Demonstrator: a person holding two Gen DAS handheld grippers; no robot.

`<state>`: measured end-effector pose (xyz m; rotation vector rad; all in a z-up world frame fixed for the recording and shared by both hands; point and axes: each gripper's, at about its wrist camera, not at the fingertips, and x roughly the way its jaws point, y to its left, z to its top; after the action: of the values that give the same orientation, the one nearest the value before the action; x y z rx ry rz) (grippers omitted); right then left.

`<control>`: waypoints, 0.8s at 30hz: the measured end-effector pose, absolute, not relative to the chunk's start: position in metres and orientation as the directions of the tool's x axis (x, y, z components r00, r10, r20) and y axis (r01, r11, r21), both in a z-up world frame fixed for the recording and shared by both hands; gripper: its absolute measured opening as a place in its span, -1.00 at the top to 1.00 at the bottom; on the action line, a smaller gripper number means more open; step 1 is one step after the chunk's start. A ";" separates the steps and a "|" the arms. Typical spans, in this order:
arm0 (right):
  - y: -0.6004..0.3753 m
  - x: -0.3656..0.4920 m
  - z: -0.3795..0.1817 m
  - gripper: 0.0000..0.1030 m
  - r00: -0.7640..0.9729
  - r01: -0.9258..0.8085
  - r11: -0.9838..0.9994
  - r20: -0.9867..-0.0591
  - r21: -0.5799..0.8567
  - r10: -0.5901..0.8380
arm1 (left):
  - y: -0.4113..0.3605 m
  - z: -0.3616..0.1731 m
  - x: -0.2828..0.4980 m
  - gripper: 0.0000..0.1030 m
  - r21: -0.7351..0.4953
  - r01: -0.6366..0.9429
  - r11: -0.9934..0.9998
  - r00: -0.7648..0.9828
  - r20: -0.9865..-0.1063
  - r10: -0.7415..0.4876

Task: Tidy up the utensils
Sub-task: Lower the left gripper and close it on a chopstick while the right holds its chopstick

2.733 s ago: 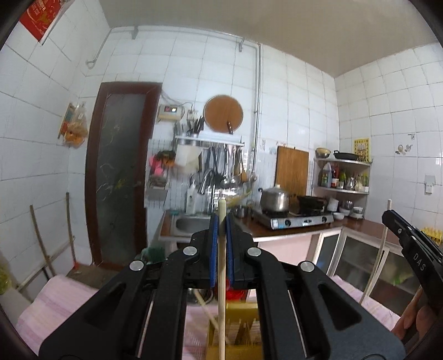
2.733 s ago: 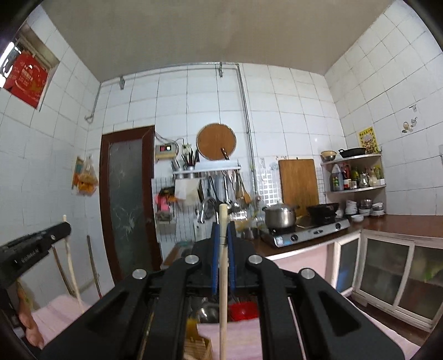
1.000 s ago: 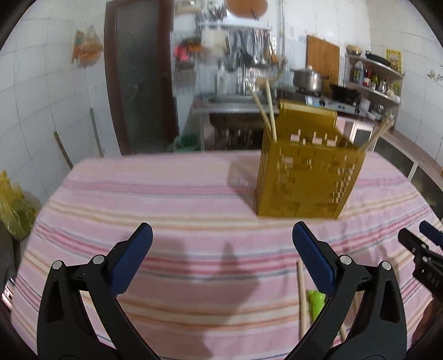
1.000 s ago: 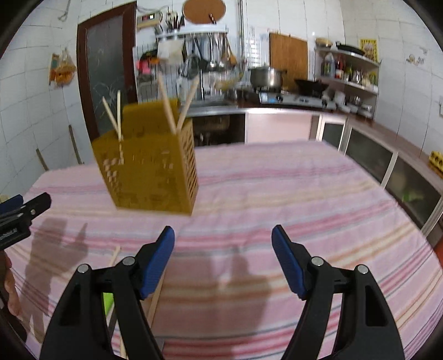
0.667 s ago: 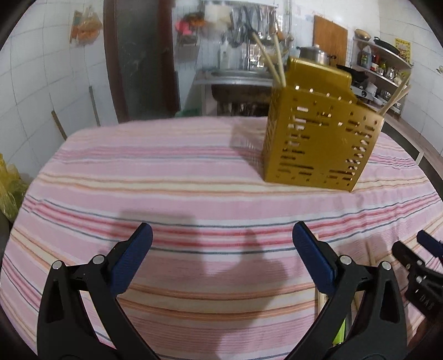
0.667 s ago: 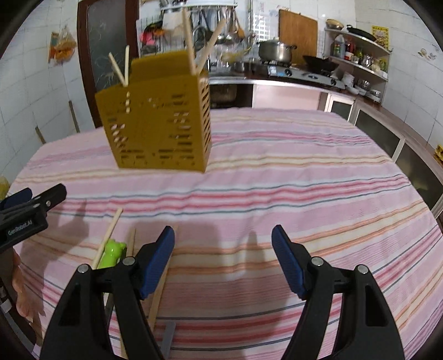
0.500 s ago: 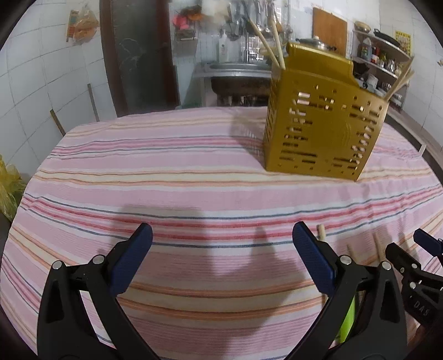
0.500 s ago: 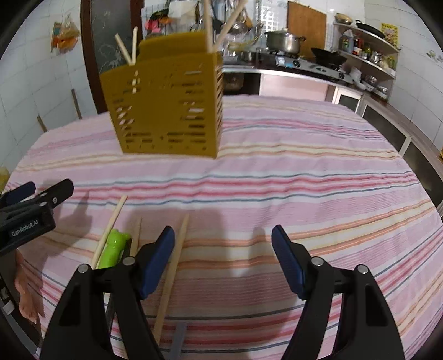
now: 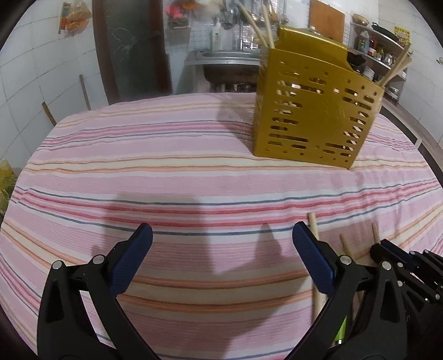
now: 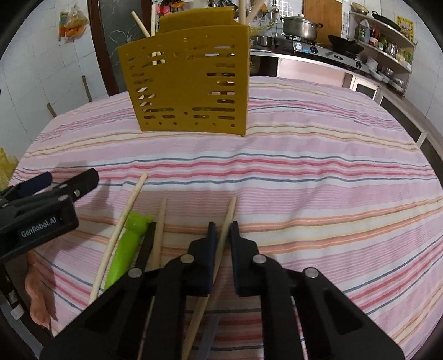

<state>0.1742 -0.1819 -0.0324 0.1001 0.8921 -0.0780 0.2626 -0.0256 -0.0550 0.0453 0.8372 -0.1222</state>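
The right gripper (image 10: 223, 225) points steeply down at the striped tablecloth (image 10: 318, 193), low over its near edge; its jaws have just been closing and now pinch a wooden chopstick (image 10: 225, 221) between the blue pads, the stick's tip poking out ahead of the fingers and its tail running back under the tool. Just to its left on the cloth lie a second chopstick (image 10: 160, 229), a green handled utensil (image 10: 128, 241) and a third, paler chopstick (image 10: 121, 224), all roughly parallel and pointing away from the camera. Beside these, the left gripper (image 9: 221, 243) is also angled down over the cloth, with its jaws spread wide and nothing between them; its right finger (image 9: 313, 257) hovers over the pale chopstick's near part. Part of the person's hand (image 10: 38, 288) shows under the left tool at the table's edge. Farther across the table, well apart from both tools, stands the yellow slotted utensil holder (image 10: 191, 83), upright on the cloth, with several chopsticks (image 9: 259, 26) already leaning out of its top at both ends. Beyond it are the sink (image 9: 229, 59) and a stove with a pot (image 10: 300, 26).
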 end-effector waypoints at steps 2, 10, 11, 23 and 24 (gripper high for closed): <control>-0.184 0.173 -0.032 0.79 0.625 0.105 0.993 -0.780 0.049 -0.027 | -0.032 -0.055 0.262 -0.90 -0.015 0.140 0.990 0.653 -0.751 -0.103; -0.210 0.171 -0.034 0.80 0.626 0.133 0.990 -0.779 0.056 -0.040 | -0.070 -0.062 0.263 -0.89 0.002 0.217 0.976 0.605 -0.785 -0.133; -0.211 0.171 -0.034 0.80 0.626 0.135 0.989 -0.778 0.052 -0.044 | -0.072 -0.065 0.265 -0.89 0.015 0.220 0.975 0.606 -0.786 -0.125; -0.220 0.171 -0.037 0.80 0.635 0.134 0.986 -0.772 0.094 -0.013 | -0.065 -0.076 0.274 -0.77 0.013 0.194 0.981 0.577 -0.810 -0.104; -0.220 0.172 -0.038 0.80 0.635 0.134 0.986 -0.772 0.095 -0.012 | -0.065 -0.076 0.274 -0.75 0.020 0.196 0.980 0.581 -0.808 -0.100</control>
<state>0.1718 -0.2197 -0.0376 0.1483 0.8793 -0.0841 0.2735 -0.0653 -0.0763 0.1112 0.9358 -0.1733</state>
